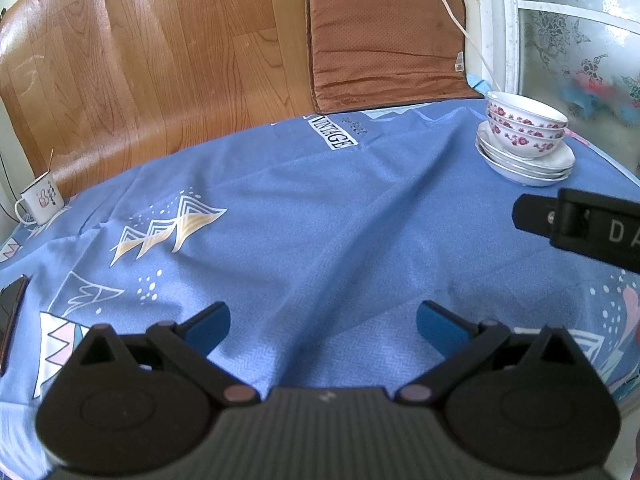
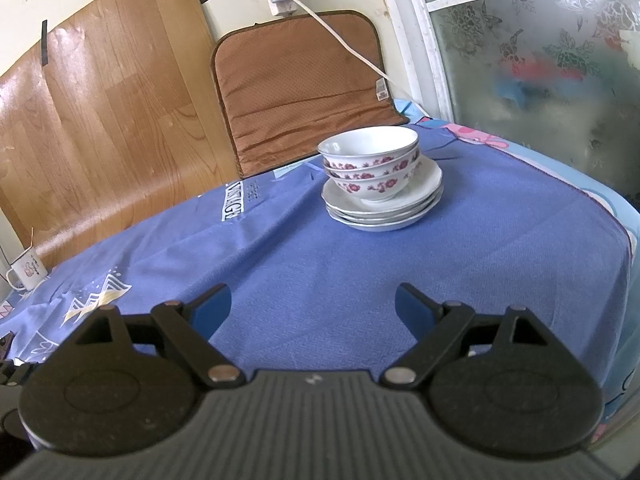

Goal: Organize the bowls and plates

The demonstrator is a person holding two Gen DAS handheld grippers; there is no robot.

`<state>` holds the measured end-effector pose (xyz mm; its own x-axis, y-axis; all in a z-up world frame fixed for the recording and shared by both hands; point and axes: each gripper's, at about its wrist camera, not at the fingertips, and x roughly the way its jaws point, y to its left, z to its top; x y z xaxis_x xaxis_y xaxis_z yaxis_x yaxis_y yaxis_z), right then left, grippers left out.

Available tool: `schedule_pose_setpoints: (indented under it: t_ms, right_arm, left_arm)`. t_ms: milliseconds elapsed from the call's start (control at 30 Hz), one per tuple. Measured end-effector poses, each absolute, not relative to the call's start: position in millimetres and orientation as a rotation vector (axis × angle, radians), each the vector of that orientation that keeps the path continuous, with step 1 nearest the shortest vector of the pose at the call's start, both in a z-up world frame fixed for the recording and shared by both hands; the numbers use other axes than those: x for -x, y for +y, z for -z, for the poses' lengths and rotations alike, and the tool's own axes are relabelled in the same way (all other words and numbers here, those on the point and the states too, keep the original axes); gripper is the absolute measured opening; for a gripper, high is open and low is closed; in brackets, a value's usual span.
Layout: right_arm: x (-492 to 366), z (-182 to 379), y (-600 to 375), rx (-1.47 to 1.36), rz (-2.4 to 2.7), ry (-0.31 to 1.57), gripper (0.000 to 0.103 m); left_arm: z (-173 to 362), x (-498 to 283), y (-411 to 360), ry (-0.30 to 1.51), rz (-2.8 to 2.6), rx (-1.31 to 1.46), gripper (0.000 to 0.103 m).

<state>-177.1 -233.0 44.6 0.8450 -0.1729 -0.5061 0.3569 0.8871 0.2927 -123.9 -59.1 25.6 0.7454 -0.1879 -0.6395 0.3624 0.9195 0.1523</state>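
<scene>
Nested white bowls with red flower bands (image 2: 370,160) stand on a stack of white plates (image 2: 384,210) on the blue tablecloth, near the far right corner. The same bowls (image 1: 526,124) and plates (image 1: 524,160) show far right in the left wrist view. My right gripper (image 2: 314,308) is open and empty, some way in front of the stack. My left gripper (image 1: 323,324) is open and empty over the cloth's middle, well left of the stack. Part of the right gripper's body (image 1: 580,226) shows at the right edge of the left wrist view.
A white enamel mug (image 1: 40,202) stands at the far left table edge, also in the right wrist view (image 2: 26,270). A dark phone-like object (image 1: 10,316) lies at the left edge. A brown cushion (image 2: 300,88) and wood-pattern panel (image 1: 140,60) lean against the wall. A frosted window (image 2: 540,60) is at right.
</scene>
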Motion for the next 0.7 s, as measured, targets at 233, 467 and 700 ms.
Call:
schedule_pose_setpoints:
  t_ms: [233, 467, 700]
  right_arm:
    - [176.6, -44.3, -233.0, -0.394, 0.286, 0.489, 0.091]
    - [177.6, -43.3, -233.2, -0.397, 0.287, 0.491, 0.091]
    - [177.7, -43.3, -233.2, -0.398, 0.286, 0.492, 0.091]
  left_arm:
    - [-27.8, 124.6, -56.5, 0.657, 0.299, -0.267, 0.103]
    - [-28.3, 122.6, -55.4, 0.674, 0.301, -0.259, 0.103]
    - [-28.4, 120.0, -53.2, 0.686, 0.304, -0.239, 0.103]
